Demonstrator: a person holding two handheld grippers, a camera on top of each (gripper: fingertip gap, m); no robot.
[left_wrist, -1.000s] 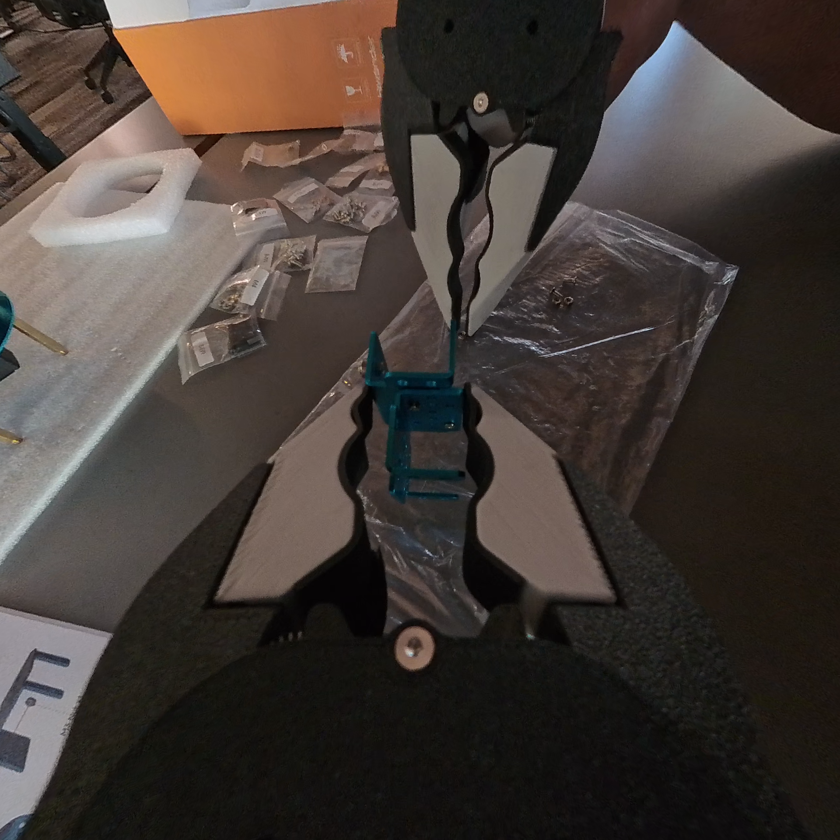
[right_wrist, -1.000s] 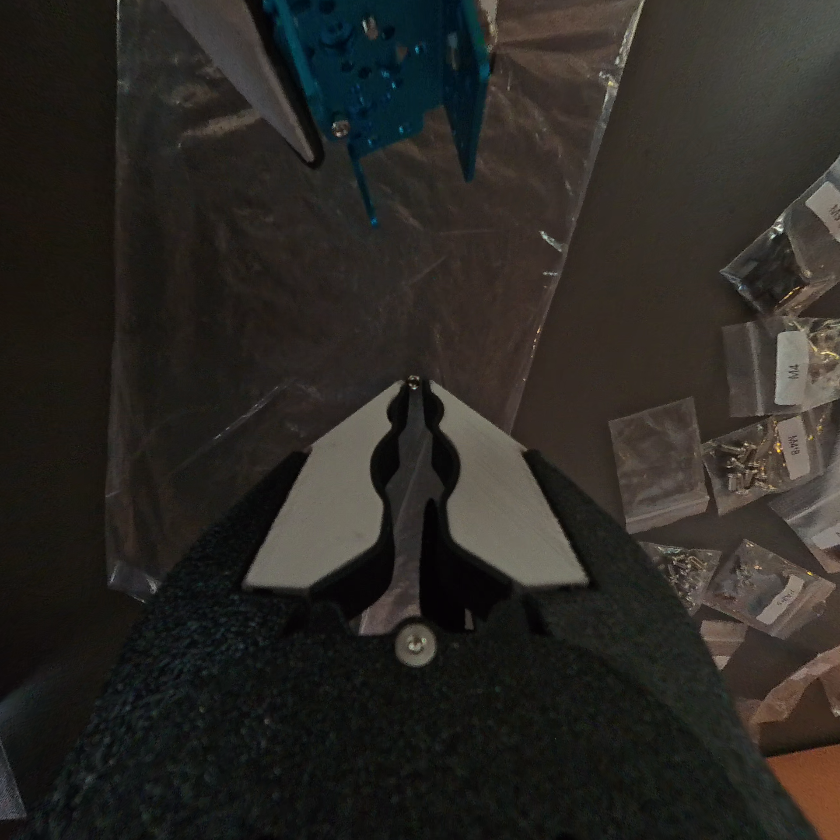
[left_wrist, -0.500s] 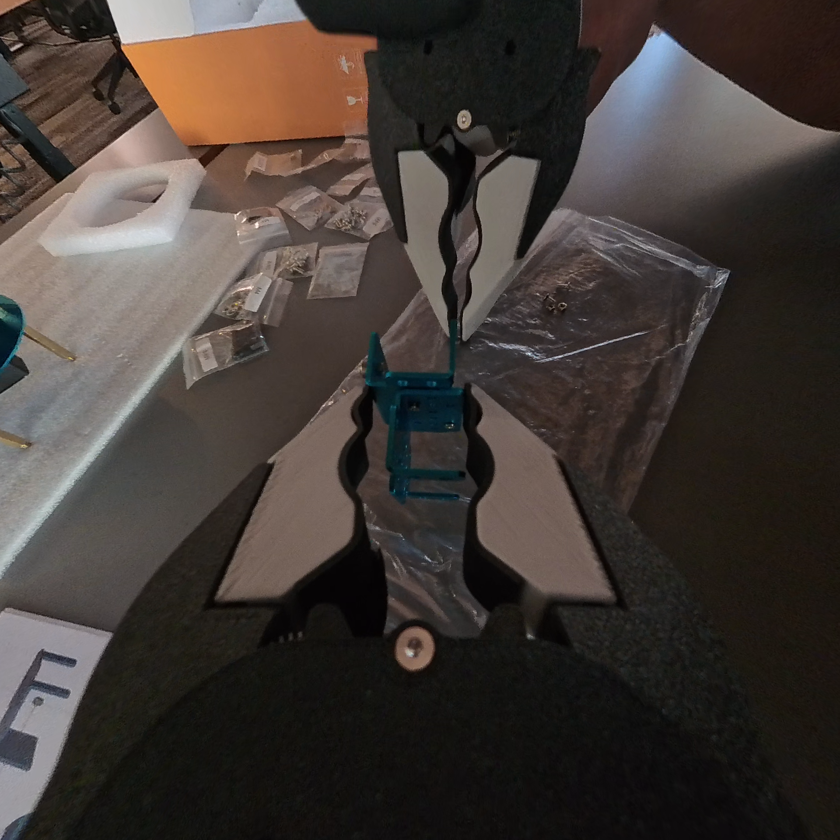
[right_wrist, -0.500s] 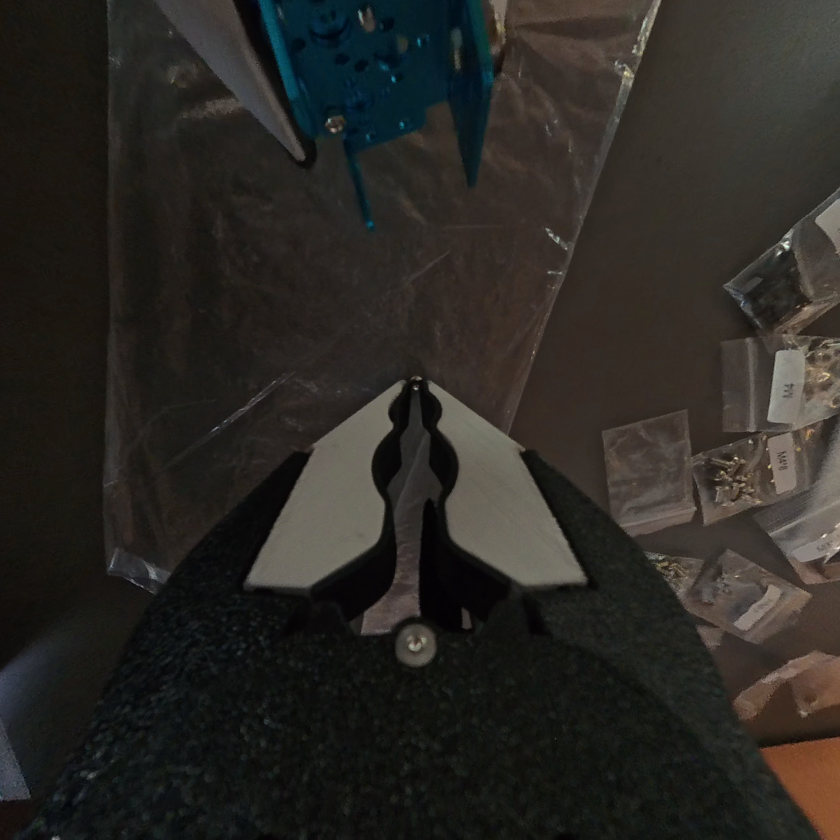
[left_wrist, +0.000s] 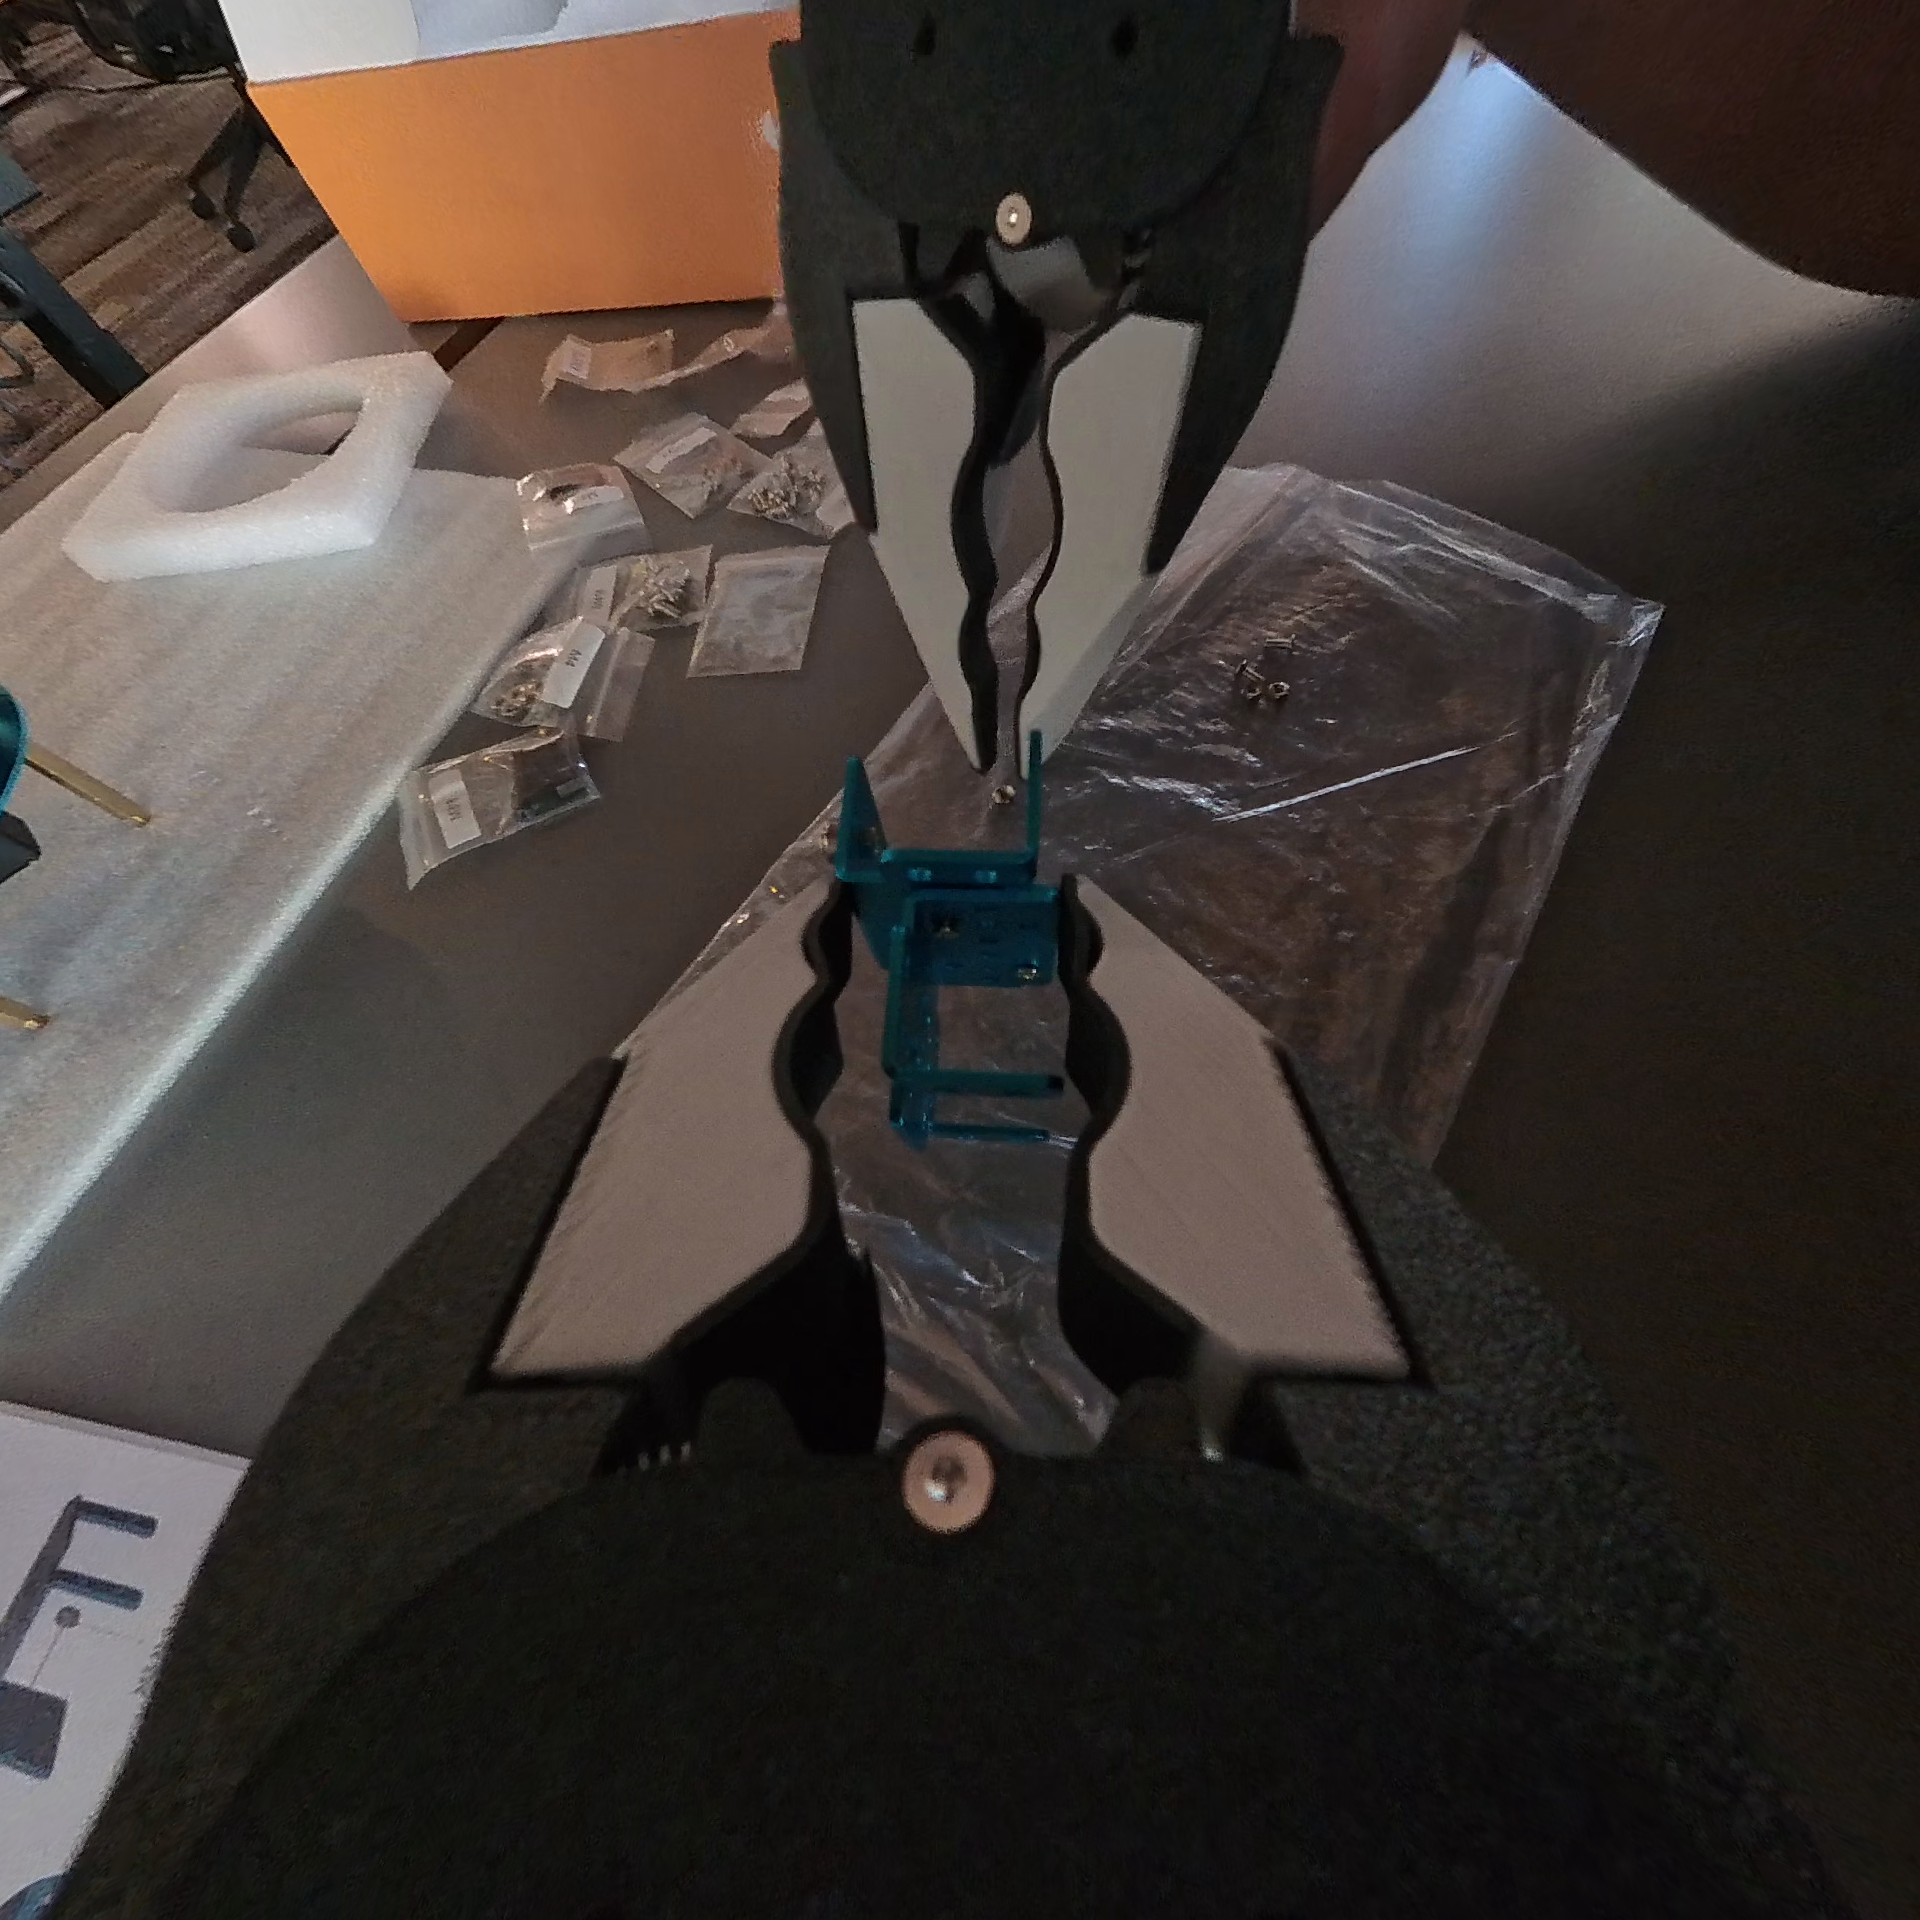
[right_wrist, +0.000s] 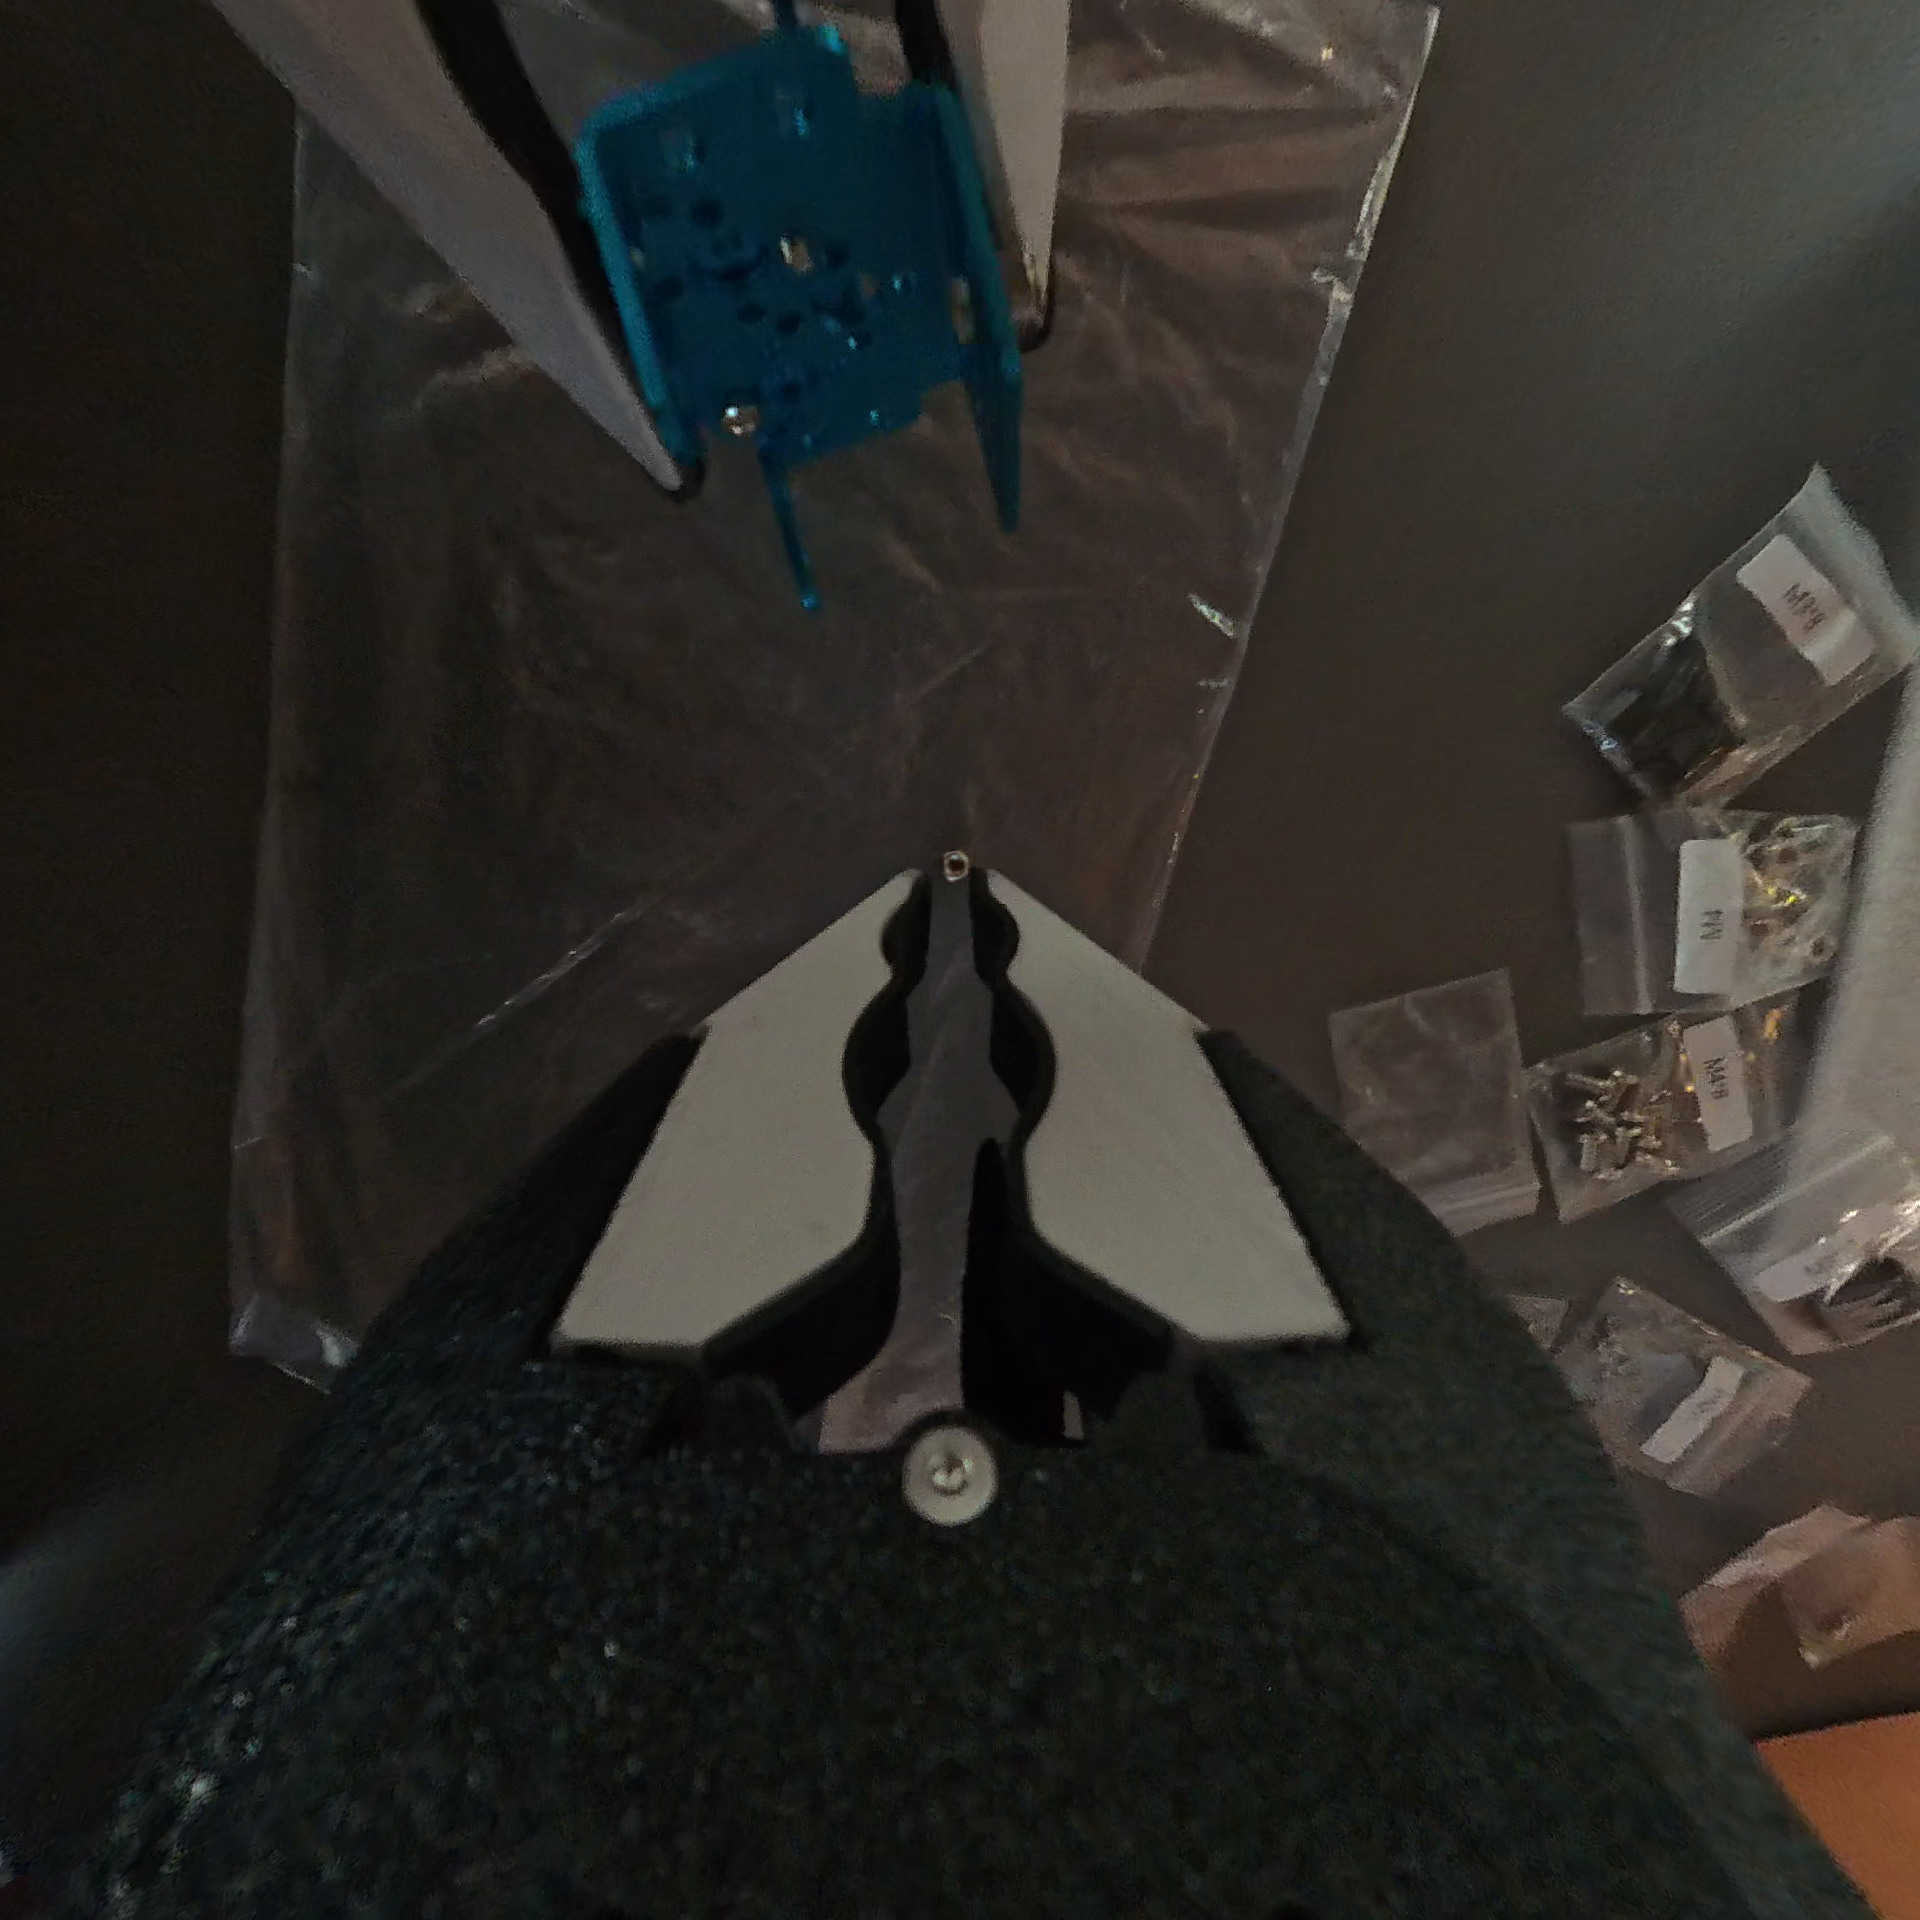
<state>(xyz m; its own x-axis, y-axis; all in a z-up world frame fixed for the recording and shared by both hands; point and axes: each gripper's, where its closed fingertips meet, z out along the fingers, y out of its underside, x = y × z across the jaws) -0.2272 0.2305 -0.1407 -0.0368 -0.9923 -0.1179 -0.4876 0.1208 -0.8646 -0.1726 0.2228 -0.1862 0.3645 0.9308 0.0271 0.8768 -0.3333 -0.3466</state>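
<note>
Closer now, the right gripper (right_wrist: 954, 871), pinching a tiny screw (right_wrist: 953, 863), nears the blue bracket (right_wrist: 800, 301) at upper centre, clamped by the left gripper (left_wrist: 961, 904) above the clear plastic bag (right_wrist: 520, 831).

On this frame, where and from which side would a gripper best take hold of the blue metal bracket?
Judging from its shape, grip the blue metal bracket across its two flat parallel side walls, coming in along the open channel, as the left gripper does. The thin prongs toward the right gripper, which pinches a small screw, look too narrow.
</note>
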